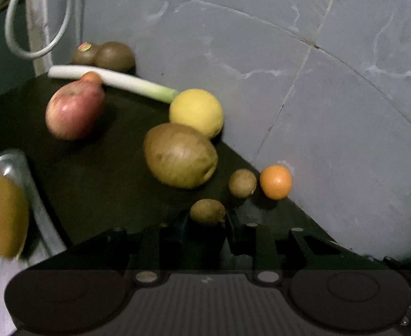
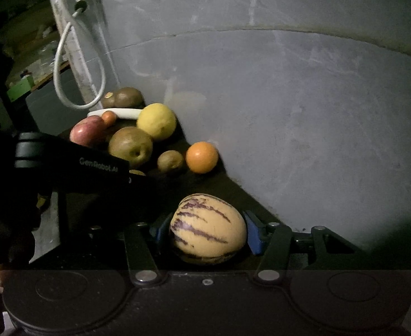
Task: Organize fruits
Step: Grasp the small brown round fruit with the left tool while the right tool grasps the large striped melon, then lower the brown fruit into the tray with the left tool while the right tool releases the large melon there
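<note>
Fruits lie on a dark mat (image 1: 99, 173) against a grey wall. My left gripper (image 1: 207, 218) has its dark fingers around a small brown kiwi-like fruit (image 1: 207, 211). Ahead of it lie another small brown fruit (image 1: 242, 182), an orange (image 1: 275, 181), a big brown pear (image 1: 180, 155), a lemon (image 1: 196, 112), a red apple (image 1: 74, 110), a leek (image 1: 116, 81) and two kiwis (image 1: 104, 55). My right gripper (image 2: 207, 231) has its blue pads (image 2: 254, 233) on both sides of a yellow, purple-striped pepino melon (image 2: 207, 228). The left gripper's body (image 2: 74, 165) shows in the right wrist view.
A metal tray (image 1: 23, 173) at the left edge holds a yellowish pear (image 1: 2, 218). A white cable loop (image 1: 34, 22) hangs by the wall corner at the back left. The grey tiled wall (image 1: 317, 84) bounds the mat on the right.
</note>
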Action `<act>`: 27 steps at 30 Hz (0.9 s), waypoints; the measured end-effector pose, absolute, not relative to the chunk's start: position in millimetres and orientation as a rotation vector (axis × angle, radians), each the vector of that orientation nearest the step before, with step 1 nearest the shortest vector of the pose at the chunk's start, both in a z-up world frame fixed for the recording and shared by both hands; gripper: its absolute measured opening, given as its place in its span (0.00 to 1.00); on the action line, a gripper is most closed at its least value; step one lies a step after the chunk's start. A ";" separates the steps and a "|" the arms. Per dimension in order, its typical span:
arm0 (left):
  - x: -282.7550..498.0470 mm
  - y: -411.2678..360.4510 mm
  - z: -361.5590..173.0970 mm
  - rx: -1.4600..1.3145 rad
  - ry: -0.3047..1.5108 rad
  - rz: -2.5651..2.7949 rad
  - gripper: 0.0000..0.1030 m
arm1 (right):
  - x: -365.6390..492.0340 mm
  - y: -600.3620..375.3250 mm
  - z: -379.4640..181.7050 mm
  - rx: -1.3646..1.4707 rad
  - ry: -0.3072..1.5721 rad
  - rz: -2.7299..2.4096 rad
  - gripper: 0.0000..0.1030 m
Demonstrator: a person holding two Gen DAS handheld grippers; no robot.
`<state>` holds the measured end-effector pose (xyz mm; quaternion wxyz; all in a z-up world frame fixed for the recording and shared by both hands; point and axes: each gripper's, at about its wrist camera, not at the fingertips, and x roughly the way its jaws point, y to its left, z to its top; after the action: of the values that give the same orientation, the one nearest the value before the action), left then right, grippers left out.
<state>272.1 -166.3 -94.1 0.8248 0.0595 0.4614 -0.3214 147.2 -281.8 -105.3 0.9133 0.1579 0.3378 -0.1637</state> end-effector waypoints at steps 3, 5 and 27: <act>262.8 -154.5 -92.9 0.091 0.999 -0.670 0.29 | 143.8 -274.7 -103.1 0.308 0.697 -0.311 0.54; 256.5 -147.9 -91.5 0.080 1.005 -0.662 0.29 | 140.9 -270.5 -101.9 0.306 0.699 -0.301 0.54; 227.6 -21.5 -47.8 -0.124 0.927 -0.359 0.29 | 158.2 -205.2 -62.0 0.192 0.649 -0.045 0.54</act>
<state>227.6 -21.5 -47.8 0.8770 -0.0594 0.4445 -0.1722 158.2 -205.2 -62.0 0.9431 0.0941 0.3182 -0.0219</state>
